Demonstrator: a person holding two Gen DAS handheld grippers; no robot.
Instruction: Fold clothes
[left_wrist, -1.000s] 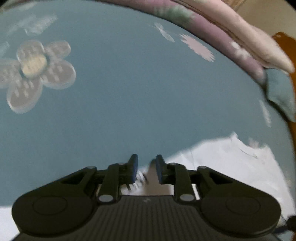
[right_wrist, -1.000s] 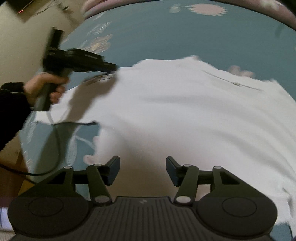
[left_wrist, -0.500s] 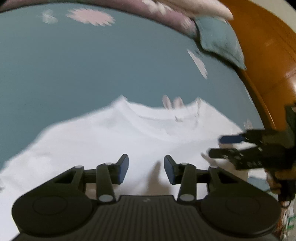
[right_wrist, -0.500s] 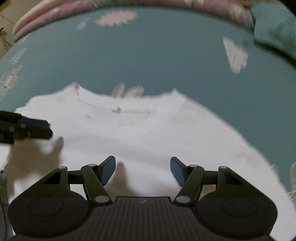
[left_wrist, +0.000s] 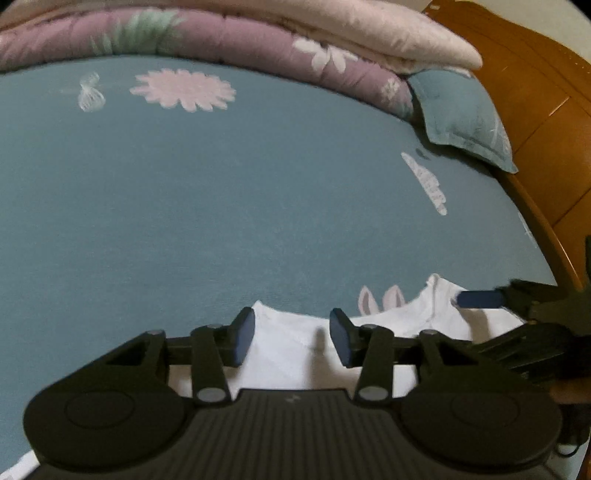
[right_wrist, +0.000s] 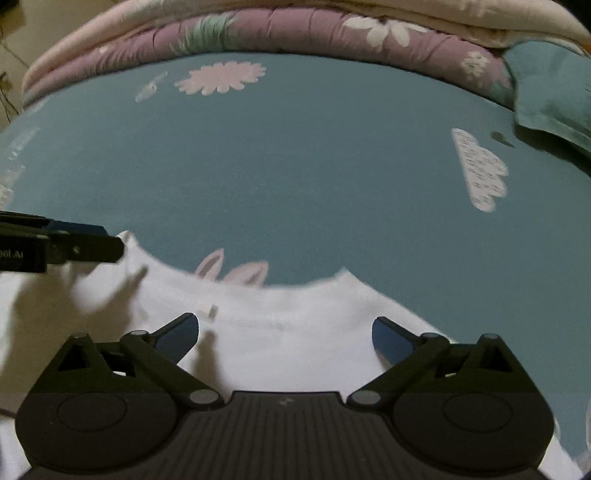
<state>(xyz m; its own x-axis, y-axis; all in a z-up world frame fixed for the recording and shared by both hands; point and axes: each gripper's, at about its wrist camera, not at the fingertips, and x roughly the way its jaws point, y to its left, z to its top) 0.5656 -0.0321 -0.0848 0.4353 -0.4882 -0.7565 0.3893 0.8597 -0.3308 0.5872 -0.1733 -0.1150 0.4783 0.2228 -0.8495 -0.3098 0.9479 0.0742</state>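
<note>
- Since half a second ago both views have tilted up: less of the white T-shirt (right_wrist: 295, 339) shows, more teal bedsheet (left_wrist: 221, 206).
- Left gripper (left_wrist: 291, 338): jaws moderately apart, holding nothing, hovering at the shirt's left shoulder.
- Right gripper (right_wrist: 284, 334): jaws now wider, empty, above the collar.
- Shirt lies flat on the sheet's near part, collar pointing far.
- Shirt body and hem cut off by the gripper housings; contact with fabric cannot be told.
- Folded quilt (right_wrist: 295, 33) along the far edge.
</note>
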